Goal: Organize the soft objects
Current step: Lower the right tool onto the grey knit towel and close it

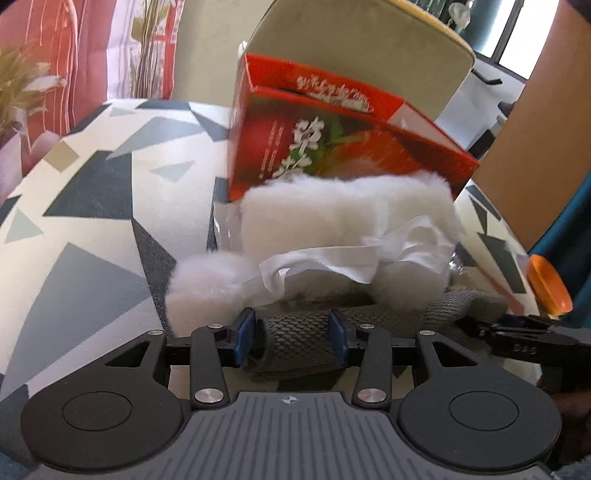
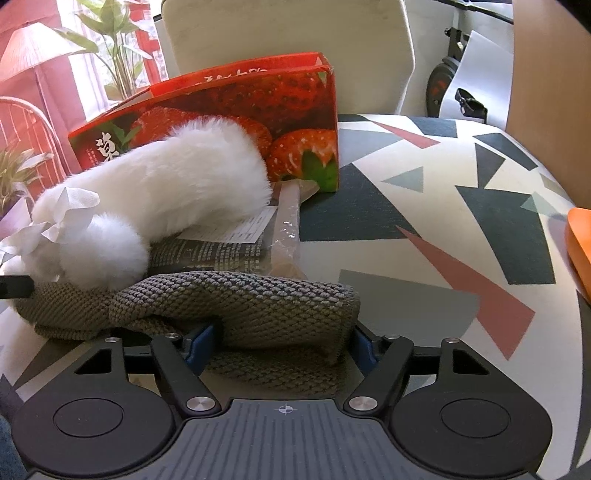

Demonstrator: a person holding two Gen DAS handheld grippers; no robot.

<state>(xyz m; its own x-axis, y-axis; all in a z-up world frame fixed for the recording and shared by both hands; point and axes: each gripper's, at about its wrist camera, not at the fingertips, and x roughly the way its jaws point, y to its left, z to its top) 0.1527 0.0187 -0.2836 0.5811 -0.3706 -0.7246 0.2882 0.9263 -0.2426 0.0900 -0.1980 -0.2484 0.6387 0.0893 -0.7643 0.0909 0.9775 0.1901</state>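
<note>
A fluffy white plush toy (image 2: 155, 192) with a white ribbon bow (image 2: 66, 214) lies across the middle of the pile, resting on a printed plastic packet (image 2: 225, 247) and on the far edge of a grey-brown knitted cloth (image 2: 236, 299). In the right wrist view the toy sits at eleven o'clock from the cloth and blocks most of the box behind it.

That red cardboard box printed with strawberries (image 2: 295, 110) stands open at twelve o'clock; its inside is hidden from both cameras.

The left gripper (image 1: 293, 334) has its fingers partly spread with a fold of the knitted cloth between them; I cannot tell whether the pads press on it. The right gripper (image 2: 284, 345) has its fingers spread wide around the cloth's near end, with the right pad apparently clear of it.

An orange plastic object (image 2: 580, 247) lies at three o'clock. The tabletop (image 2: 443, 221) wears a cloth patterned with grey, dark and pink triangles. A pale upholstered chair back (image 2: 288, 33) stands behind it, with potted plants (image 2: 114, 48) at the window.
</note>
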